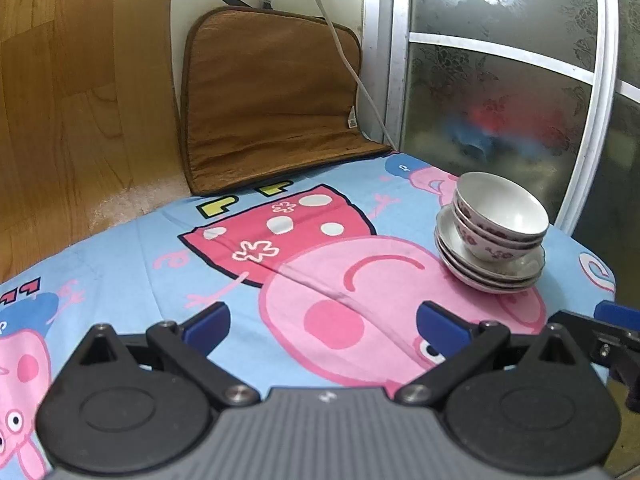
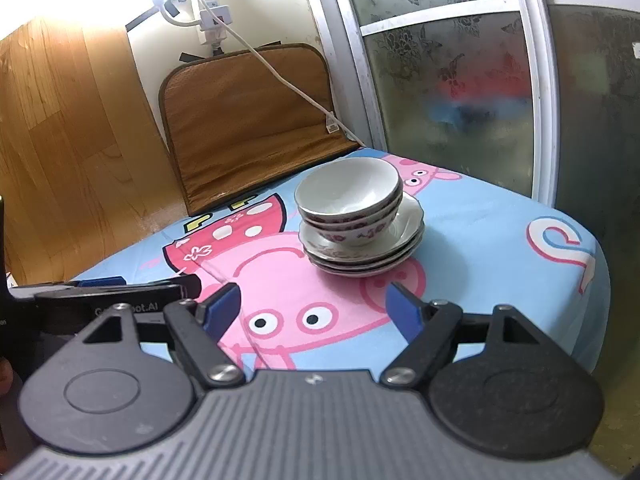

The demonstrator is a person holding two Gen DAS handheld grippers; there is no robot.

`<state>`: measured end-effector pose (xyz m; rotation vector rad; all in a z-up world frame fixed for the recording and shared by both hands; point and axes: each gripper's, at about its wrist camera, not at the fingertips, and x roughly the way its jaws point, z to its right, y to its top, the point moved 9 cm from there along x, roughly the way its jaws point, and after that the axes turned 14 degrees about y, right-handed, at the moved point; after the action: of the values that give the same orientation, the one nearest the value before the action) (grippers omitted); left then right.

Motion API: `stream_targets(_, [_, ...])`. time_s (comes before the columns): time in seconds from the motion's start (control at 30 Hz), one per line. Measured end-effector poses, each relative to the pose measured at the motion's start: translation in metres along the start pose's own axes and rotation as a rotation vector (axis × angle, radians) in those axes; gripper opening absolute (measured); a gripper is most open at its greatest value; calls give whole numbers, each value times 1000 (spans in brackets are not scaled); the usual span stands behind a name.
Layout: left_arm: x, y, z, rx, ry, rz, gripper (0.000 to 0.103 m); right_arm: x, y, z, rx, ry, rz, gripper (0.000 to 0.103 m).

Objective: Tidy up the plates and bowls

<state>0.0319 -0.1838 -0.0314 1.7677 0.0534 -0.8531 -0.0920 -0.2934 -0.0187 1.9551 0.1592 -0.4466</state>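
Nested white bowls [image 1: 500, 216] [image 2: 348, 196] with dark red flower bands sit on a pile of white plates [image 1: 492, 276] [image 2: 360, 256] on the cartoon tablecloth [image 1: 160, 248] [image 2: 480, 232]. In the left wrist view the pile is at the far right; my left gripper [image 1: 324, 322] is open, empty, well short of it and to its left. The right wrist view has the pile just ahead of my right gripper [image 2: 312, 306], which is open with nothing between its blue pads. The left gripper [image 2: 120, 286] shows at the left edge of that view.
A brown cushion [image 1: 272, 100] [image 2: 248, 120] leans against the wall at the table's far edge, with a white cable [image 1: 344, 52] running down over it. A frosted glass door [image 1: 500, 80] [image 2: 460, 80] stands right of the table. Wood flooring [image 1: 60, 100] lies to the left.
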Motion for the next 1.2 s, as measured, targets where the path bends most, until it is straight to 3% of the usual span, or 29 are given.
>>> stream_targets(0.5, [9, -4, -3, -21, -4, -36, 103, 3, 3, 8, 53, 6, -5, 81])
stream_targets(1.2, [21, -5, -16, -54, 34, -46, 103, 17, 0, 6, 29, 18, -18, 81])
